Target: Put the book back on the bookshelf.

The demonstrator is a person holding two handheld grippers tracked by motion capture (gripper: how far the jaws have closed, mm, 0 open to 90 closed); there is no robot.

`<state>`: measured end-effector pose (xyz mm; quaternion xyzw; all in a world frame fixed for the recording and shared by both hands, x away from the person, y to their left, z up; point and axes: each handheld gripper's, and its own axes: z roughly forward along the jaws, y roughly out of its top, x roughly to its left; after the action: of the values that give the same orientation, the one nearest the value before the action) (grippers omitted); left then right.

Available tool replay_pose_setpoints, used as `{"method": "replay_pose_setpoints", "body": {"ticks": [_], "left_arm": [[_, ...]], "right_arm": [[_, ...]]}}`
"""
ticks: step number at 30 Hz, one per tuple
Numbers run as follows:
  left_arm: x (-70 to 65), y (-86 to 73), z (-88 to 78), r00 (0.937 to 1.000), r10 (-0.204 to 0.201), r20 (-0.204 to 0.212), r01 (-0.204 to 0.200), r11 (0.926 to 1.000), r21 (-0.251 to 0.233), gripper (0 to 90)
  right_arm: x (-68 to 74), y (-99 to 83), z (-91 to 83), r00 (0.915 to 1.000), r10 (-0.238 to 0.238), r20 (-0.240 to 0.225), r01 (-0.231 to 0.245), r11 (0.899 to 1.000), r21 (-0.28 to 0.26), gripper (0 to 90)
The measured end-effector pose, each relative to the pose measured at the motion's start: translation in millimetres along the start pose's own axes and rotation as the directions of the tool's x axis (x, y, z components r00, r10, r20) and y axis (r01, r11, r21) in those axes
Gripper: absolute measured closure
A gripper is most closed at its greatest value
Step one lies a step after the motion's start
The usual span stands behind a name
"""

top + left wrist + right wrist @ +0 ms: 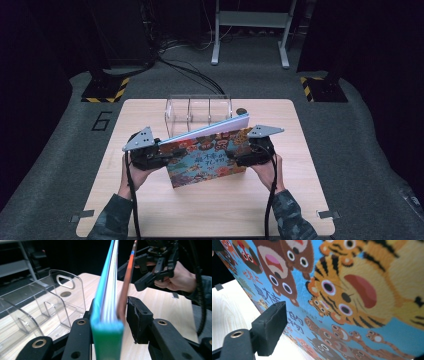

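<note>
gripping a stiff, slippery-covered picture book [207, 155] at its spine in left gripper [108, 315]; right gripper [239, 154] jaws standing apart beside the loose front cover.

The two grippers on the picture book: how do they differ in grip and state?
The left gripper is shut on the picture book, with its spine end pressed between the pads; the right gripper stands open, one pad apart from the cover. The left gripper is at the book's lower left end, the right gripper by its right edge. Both are black, each held in a hand above the wooden table.
</note>
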<state>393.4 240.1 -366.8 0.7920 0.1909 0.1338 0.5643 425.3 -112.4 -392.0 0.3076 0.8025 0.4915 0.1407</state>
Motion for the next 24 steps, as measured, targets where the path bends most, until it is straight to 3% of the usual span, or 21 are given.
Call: {"method": "replay_pose_setpoints", "body": {"ticks": [4,7,11,13,17,21,24], "left_arm": [[3.9,3.6,-0.8,0.9982,-0.03,0.052,0.029,0.9991,0.031,69.8],[3.8,6.9,-0.9,0.9964,-0.026,0.081,0.021,0.9981,0.058,73.9],[0.6,8.9,-1.4,0.996,-0.015,0.088,0.008,0.9967,0.081,79.0],[0.9,8.7,-1.4,0.9965,-0.007,0.083,0.001,0.9969,0.078,79.3],[-0.5,8.3,-0.7,0.9968,-0.008,0.079,0.003,0.9975,0.071,79.9],[0.1,7.6,-0.4,0.9968,-0.017,0.078,0.012,0.9978,0.065,79.9],[1.1,6.6,-0.4,0.9961,-0.026,0.084,0.021,0.9981,0.058,79.5]], "right_arm": [[-0.6,-1.6,-2.8,1.0,-0.004,-0.002,0.004,1.0,-0.018,14.5],[-2.5,-7.5,-8.7,1.0,-0.001,0.002,0.001,1.0,-0.015,14.0],[-5.6,-31.7,-25.2,0.9983,-0.007,0.058,0.007,1.0,0.003,14.1],[-12.5,-53.6,-33.3,0.9944,0.013,0.105,-0.015,1.0,0.019,14.3],[-32.4,-94.0,-37.8,0.9738,0.081,0.212,-0.099,0.992,0.076,13.7],[-49.8,-125.5,-33.3,0.9315,0.116,0.345,-0.166,0.979,0.122,11.6],[-59.6,-136.7,-26.9,0.9074,0.113,0.405,-0.193,0.968,0.162,11.5]]}}
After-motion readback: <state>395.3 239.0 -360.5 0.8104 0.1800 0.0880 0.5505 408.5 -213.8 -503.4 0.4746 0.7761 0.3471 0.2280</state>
